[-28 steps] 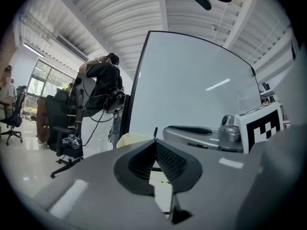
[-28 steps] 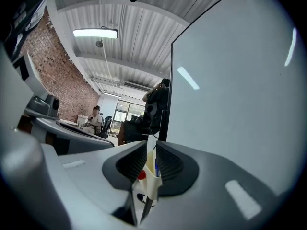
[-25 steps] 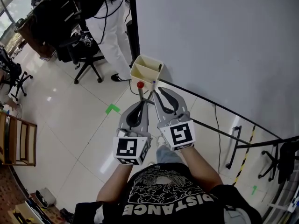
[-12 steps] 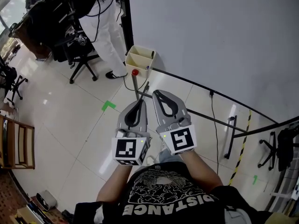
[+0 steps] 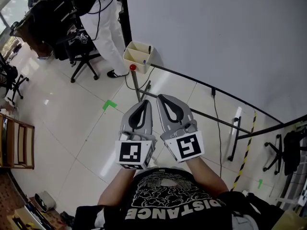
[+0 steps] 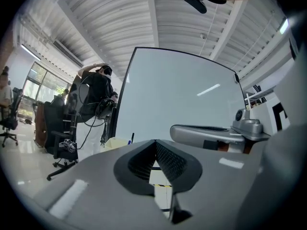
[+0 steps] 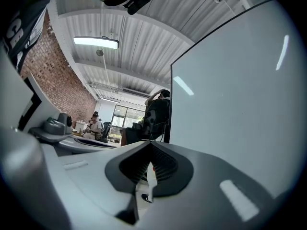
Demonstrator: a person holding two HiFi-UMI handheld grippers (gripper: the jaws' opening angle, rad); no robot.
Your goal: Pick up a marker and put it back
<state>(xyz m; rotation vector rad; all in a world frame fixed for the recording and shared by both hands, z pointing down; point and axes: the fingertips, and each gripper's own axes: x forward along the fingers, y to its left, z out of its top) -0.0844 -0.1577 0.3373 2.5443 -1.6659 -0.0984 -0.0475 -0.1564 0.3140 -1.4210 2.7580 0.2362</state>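
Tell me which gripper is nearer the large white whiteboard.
Right. The right gripper, its jaws just closed on nothing, is beside the large white whiteboard; the left gripper sits beyond it, farther from the board.

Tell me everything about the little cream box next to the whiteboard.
The cream box looks like plastic, open on top and split into two compartments. It sits upright at the whiteboard's lower corner, just above a red knob. A dark marker stands inside it.
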